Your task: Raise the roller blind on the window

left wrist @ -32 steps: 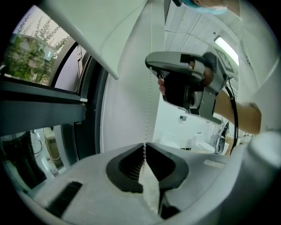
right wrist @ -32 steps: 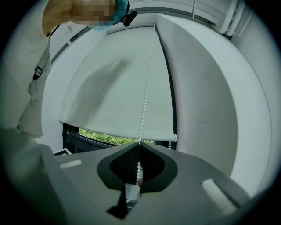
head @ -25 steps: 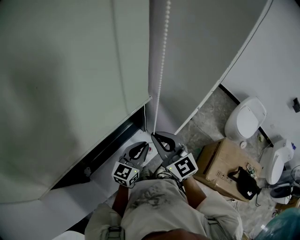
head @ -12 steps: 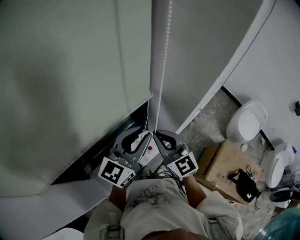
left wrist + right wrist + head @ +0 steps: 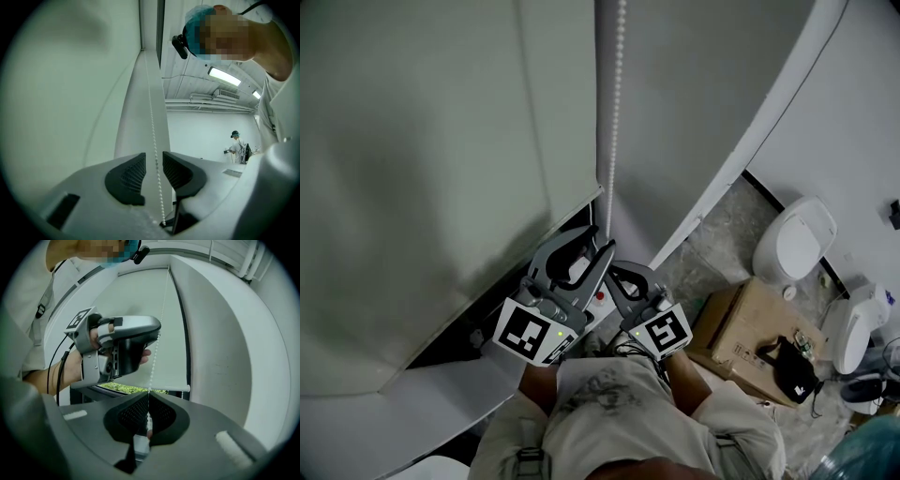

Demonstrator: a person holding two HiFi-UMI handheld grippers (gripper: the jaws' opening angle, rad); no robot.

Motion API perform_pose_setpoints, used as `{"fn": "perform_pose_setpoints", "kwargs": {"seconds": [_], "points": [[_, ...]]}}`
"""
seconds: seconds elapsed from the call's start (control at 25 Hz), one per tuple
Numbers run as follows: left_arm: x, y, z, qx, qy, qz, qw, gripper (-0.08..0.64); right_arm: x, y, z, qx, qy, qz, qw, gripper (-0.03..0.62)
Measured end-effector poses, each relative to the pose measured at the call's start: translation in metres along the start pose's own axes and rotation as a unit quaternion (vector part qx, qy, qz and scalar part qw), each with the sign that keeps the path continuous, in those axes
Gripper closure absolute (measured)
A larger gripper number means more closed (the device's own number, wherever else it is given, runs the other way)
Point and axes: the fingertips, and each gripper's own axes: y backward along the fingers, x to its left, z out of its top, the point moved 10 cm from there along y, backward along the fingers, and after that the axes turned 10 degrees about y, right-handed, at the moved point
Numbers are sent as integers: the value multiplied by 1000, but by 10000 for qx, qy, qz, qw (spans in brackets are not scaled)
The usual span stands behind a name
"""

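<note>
- My left tongs (image 5: 153,171) are sitting at the lower centre of the left gripper view. Their two dark ribbed pads are spreading apart.
- A white beaded pull chain (image 5: 152,136) is running straight up between those pads. It is touching neither of them, so these tongs are gripping nothing.
- My right tongs (image 5: 148,412) are lying at the lower centre of the right gripper view. Their dark pads are pressing together on the same chain, which is rising taut out of the pinch towards the top of the frame.
- In the head view both tongs are meeting at the lower centre. The left ones are standing just above and left of the right ones, both on the chain's line.
- The pale grey-green fabric roller blind (image 5: 441,141) is filling the upper left of the head view. The chain is hanging just beside its right edge.
- In the right gripper view the blind's white bottom bar (image 5: 180,388) is crossing mid-frame. A strip of green foliage (image 5: 126,388) is showing just below it.
- My bare hand (image 5: 101,341) is wrapping the left tongs' grey handle at the left of the right gripper view.
- A brown cardboard box (image 5: 750,328) is resting on the floor at the lower right of the head view.
</note>
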Motion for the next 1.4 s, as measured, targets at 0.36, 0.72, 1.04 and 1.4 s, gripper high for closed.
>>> {"fn": "perform_pose_setpoints", "kwargs": {"seconds": [0.36,0.72,1.04,1.4], "points": [[-6,-18,22,-112,-246,41,9996,533,-1,1,6,-35,-33,29,10000,581],[-5,-12,19,-11,-257,62,9997,548,1,-2,0,-43,-126,3,9999,581],[1,-10,3,126,-114,49,9998,548,5,-1,-15,192,-123,49,9997,581],[8,-8,-19,406,72,77,9991,549,12,0,-38,495,-412,76,9979,581]]}}
